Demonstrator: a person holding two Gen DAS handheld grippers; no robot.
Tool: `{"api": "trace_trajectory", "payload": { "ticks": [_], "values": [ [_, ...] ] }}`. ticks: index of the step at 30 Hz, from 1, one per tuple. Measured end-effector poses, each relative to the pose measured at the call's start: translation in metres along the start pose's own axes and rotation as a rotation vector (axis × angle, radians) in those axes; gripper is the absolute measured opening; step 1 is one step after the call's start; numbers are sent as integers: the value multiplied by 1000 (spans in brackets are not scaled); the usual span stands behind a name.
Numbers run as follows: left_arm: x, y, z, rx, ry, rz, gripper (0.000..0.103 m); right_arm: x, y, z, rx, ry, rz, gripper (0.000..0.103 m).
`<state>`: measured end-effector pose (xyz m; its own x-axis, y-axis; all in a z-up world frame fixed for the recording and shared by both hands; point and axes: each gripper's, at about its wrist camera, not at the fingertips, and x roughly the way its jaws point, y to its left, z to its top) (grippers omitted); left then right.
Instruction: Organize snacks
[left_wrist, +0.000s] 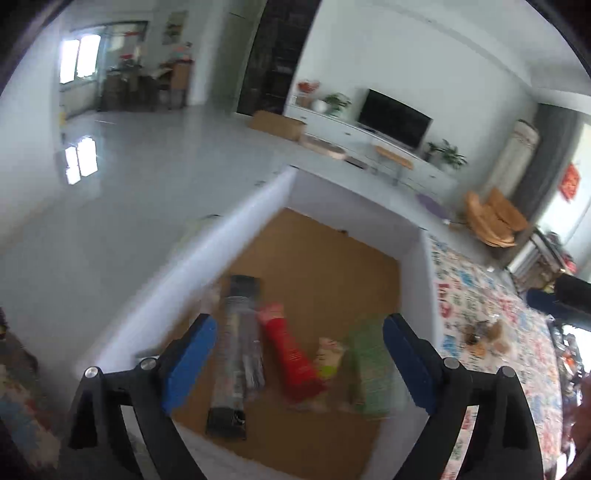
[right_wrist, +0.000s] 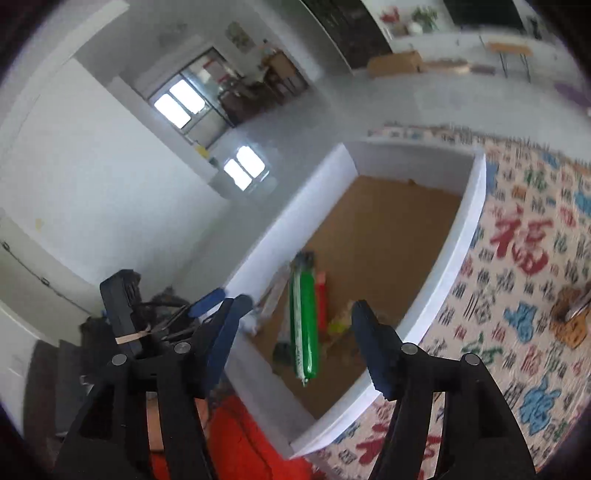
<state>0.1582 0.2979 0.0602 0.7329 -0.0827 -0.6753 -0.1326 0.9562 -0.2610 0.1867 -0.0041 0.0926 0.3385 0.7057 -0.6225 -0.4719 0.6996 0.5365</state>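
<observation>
Right hand-held gripper (right_wrist: 299, 332) spread above white box (right_wrist: 476, 206), green packet (right_wrist: 303, 325) between fingers, untouched

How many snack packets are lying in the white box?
4: a grey packet nearest the left wall, a red one beside it, a small yellowish one, then a green one. Blur may hide others.

A home living room. At upper right of the left wrist view a dark television (left_wrist: 394, 119) stands on a long white cabinet (left_wrist: 369, 142) with potted plants (left_wrist: 448, 153). Pale glossy floor (left_wrist: 147, 177) reflects a window (left_wrist: 79, 61) at upper left.
</observation>
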Motion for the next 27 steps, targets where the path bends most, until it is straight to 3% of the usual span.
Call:
{"api": "trace_trajectory", "payload": {
  "ticks": [3,5,7,11,12,14,16,20,25,27],
  "values": [
    [-6,-2,-13,0,-18,-3,91,-21,-7,-14,-61,-72,-89,67],
    [-3,-17,-20,13,-9,-35,91,-41,-32,-35,-108,-123,-231,74],
    [-3,-46,-29,43,4,-96,91,-51,-66,-61,-129,-149,-379,74],
    [-2,-136,-55,166,42,-261,92,-71,-173,-132,-55,-115,-697,74],
    [-1,-155,-62,193,55,-297,96,-79,-206,-155,-5,-99,-773,74],
    [8,-201,-83,251,103,-384,103,-96,-246,-186,62,-94,-858,74],
    [29,-242,-110,301,171,-436,103,-116,-278,-213,130,-106,-916,74],
    [83,-291,-155,378,237,-395,103,-148,-307,-236,205,-160,-959,74],
    [141,-328,-195,529,236,-254,103,-164,-312,-241,273,-203,-953,74],
    [158,-339,-204,588,228,-206,102,-161,-316,-241,293,-183,-969,74]
  ]
}}
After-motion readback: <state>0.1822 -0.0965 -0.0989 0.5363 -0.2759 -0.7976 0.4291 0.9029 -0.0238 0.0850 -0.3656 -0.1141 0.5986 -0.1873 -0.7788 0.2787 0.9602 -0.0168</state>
